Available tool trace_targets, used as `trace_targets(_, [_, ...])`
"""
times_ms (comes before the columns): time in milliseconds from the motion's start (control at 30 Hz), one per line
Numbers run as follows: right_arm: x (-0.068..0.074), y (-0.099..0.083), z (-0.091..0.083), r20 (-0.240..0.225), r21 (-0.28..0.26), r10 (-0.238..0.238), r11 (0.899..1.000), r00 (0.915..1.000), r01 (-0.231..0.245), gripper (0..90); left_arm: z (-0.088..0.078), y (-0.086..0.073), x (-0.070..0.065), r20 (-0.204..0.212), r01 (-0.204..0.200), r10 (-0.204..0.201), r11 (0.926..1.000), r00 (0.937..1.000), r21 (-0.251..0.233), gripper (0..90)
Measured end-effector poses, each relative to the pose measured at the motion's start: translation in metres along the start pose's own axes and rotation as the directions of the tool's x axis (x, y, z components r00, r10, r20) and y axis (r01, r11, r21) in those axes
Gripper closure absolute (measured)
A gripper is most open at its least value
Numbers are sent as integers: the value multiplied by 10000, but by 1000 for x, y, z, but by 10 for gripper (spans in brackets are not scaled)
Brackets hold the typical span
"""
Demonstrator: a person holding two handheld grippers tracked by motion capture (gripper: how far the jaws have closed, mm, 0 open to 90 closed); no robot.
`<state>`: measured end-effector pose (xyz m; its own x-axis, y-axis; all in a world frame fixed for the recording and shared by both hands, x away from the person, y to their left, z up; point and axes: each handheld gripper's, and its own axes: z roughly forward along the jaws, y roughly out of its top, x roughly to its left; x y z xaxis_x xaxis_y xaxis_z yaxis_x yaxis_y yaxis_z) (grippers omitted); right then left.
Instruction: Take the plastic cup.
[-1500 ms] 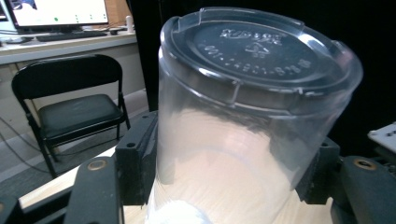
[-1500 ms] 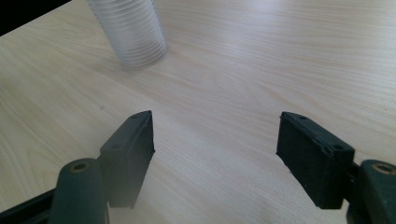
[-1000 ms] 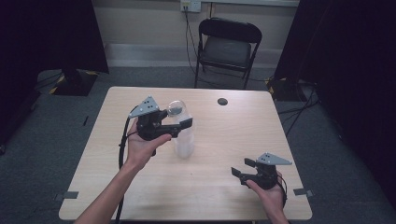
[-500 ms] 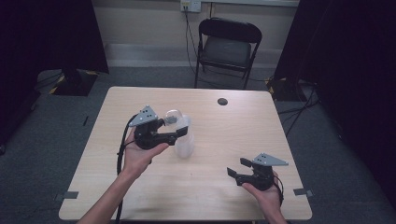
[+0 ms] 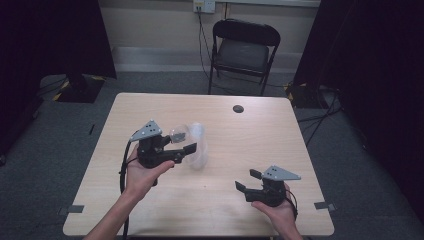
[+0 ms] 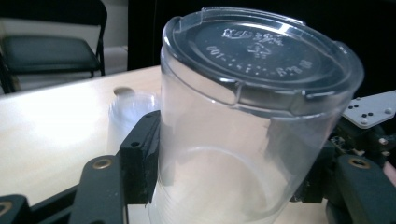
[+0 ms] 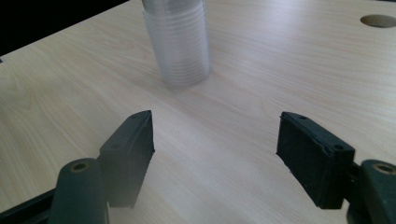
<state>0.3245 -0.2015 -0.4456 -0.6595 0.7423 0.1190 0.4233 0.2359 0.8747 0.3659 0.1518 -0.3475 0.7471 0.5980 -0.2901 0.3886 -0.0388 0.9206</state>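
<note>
I hold a clear cup [image 6: 243,135] in my left gripper [image 5: 172,150], the two jaws pressed against its walls on either side, well below the rim. The cup wears a flat clear lid [image 6: 261,51] with raised lettering, and it tilts away from upright, its long axis leaning off toward about one o'clock in the left gripper view. In the high view the cup [image 5: 179,134] sits in my left gripper near the table's middle, at roughly eleven o'clock from my right gripper [image 5: 250,182].

Just beside it, toward three o'clock in the high view, stands a stack of clear cups [image 5: 199,145] upright on the table [image 5: 280,135]. Whether the held cup touches the stack I cannot tell.

My right gripper hangs low over the near right part of the table with its jaws spread wide and nothing between them. In the right gripper view the stack [image 7: 177,42] rises at about eleven o'clock, well beyond the jaws. My left hand is plainly the nearer to both cup and stack, so I judge any next move with the lidded cup falls to it, with the right free to steady the stack.
</note>
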Motion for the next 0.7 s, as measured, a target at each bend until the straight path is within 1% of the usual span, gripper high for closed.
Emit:
trace_targets(33, [3,2,1,-38,-119,-71,9999,10000,70,273,-1,-3,2,51,197,-198,9997,9998,156,381])
trace_targets(100, [5,2,2,-82,-145,-90,9999,9999,88,273,-2,-5,2,71,264,-265,9994,9996,233,384])
trace_targets(167, [12,5,5,-266,-208,-260,9995,9993,255,275,-3,-8,2,113,400,-404,9987,9991,329,384])
trace_targets(200, [12,5,5,-266,-208,-260,9995,9993,255,275,-4,-10,2,168,471,-478,9981,9987,407,384])
trace_targets(233, [17,7,6,-359,-290,-366,9989,9987,356,285,-6,-13,2,221,598,-609,9970,9979,494,387])
trace_targets(333, [25,10,10,-566,-377,-552,9979,9969,531,309,-9,-19,2,379,865,-884,9950,9954,490,386])
trace_targets(400, [30,13,13,-695,-397,-668,9972,9953,641,324,-10,-24,3,380,1065,-1084,9931,9934,497,386])
trace_targets(433, [33,15,14,-771,-413,-736,9967,9943,705,335,-9,-25,4,368,1142,-1167,9914,9925,633,386])
trace_targets(467, [36,17,16,-840,-409,-806,9962,9932,773,342,-9,-25,4,368,1142,-1167,9914,9925,633,386])
trace_targets(500, [38,18,18,-908,-452,-880,9954,9920,842,344,-9,-26,5,420,1220,-1254,9896,9912,766,386])
trace_targets(533, [41,20,20,-961,-433,-943,9950,9909,905,344,-9,-29,6,472,1401,-1439,9872,9885,762,386])
trace_targets(600, [46,24,25,-1168,-416,-1101,9935,9870,1059,350,-10,-31,7,389,1620,-1659,9828,9854,883,385])
trace_targets(667, [52,26,29,-1326,-523,-1321,9906,9823,1262,364,-9,-34,8,627,1928,-1993,9765,9779,962,385])
trace_targets(700, [52,26,29,-1326,-523,-1321,9906,9823,1262,364,-9,-34,8,627,1928,-1993,9765,9779,962,385])
